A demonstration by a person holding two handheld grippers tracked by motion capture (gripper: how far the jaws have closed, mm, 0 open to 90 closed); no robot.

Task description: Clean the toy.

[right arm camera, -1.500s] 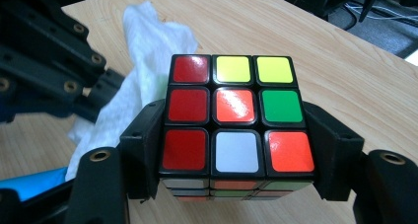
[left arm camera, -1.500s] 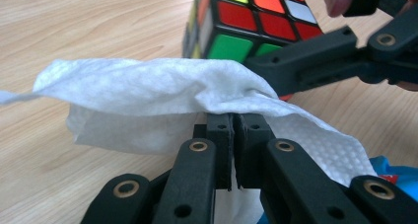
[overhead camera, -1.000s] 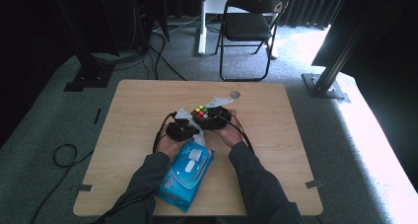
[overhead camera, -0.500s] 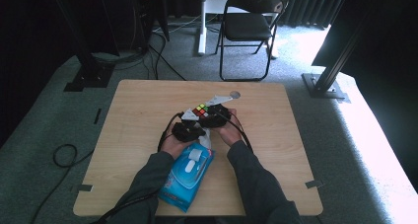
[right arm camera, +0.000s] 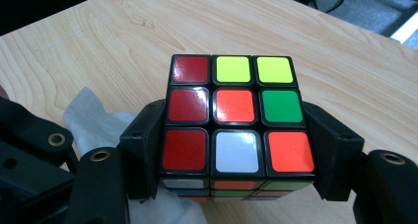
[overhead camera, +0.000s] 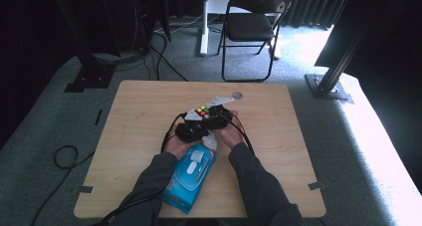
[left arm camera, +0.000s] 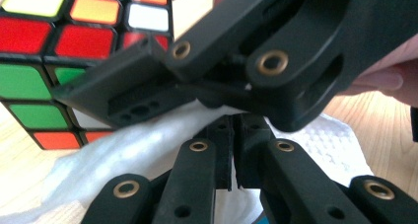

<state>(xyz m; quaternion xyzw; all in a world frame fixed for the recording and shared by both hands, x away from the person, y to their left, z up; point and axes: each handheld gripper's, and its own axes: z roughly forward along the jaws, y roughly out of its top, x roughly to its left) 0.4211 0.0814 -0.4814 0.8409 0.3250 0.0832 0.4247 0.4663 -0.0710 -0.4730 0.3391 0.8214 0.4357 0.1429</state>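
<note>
We are wiping the multicoloured plastic puzzle cube (right arm camera: 235,135), clamped between the right tongs (right arm camera: 235,157), with a white tissue (left arm camera: 148,140) pinched in the closed left tongs (left arm camera: 231,157); next, turning another face toward it.

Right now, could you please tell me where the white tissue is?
The white tissue is pinched in the left gripper, just beside the multicoloured puzzle cube that the right gripper clamps, near the middle of the wooden table.

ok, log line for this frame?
right gripper: shut on puzzle cube | left gripper: shut on white wipe | wipes pack: near edge
</note>
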